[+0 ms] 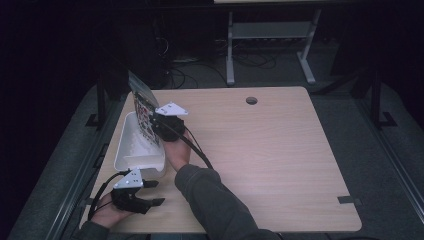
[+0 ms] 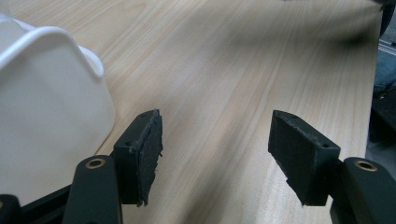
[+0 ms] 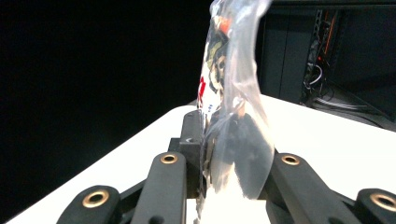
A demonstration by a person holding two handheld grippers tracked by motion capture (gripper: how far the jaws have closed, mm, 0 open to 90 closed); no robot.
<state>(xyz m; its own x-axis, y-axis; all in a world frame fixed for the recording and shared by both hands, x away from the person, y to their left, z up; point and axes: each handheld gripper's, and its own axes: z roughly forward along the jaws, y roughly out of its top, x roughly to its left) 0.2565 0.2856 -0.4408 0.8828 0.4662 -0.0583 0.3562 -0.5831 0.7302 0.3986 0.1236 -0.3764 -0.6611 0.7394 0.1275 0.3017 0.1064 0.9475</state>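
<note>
A white plastic bin (image 1: 125,150) sits at the table's left side. My right gripper (image 1: 159,120) is shut on a clear printed plastic bag (image 1: 142,107), which stands upright over the bin's far end. In the right gripper view the bag (image 3: 229,93) rises between the black jaws, pinched near its lower part, with the gripper (image 3: 210,154) closed on it. My left gripper (image 1: 156,193) rests near the table's front left corner, open, with nothing between its fingers. In the left gripper view the gripper (image 2: 215,140) points across bare wood, the bin's corner (image 2: 46,102) beside its left jaw.
The wooden table (image 1: 260,150) has a round cable hole (image 1: 251,100) at the far edge. A person's sleeve (image 1: 215,205) crosses the front middle. Dark floor, cables and a desk frame (image 1: 270,40) lie beyond the table.
</note>
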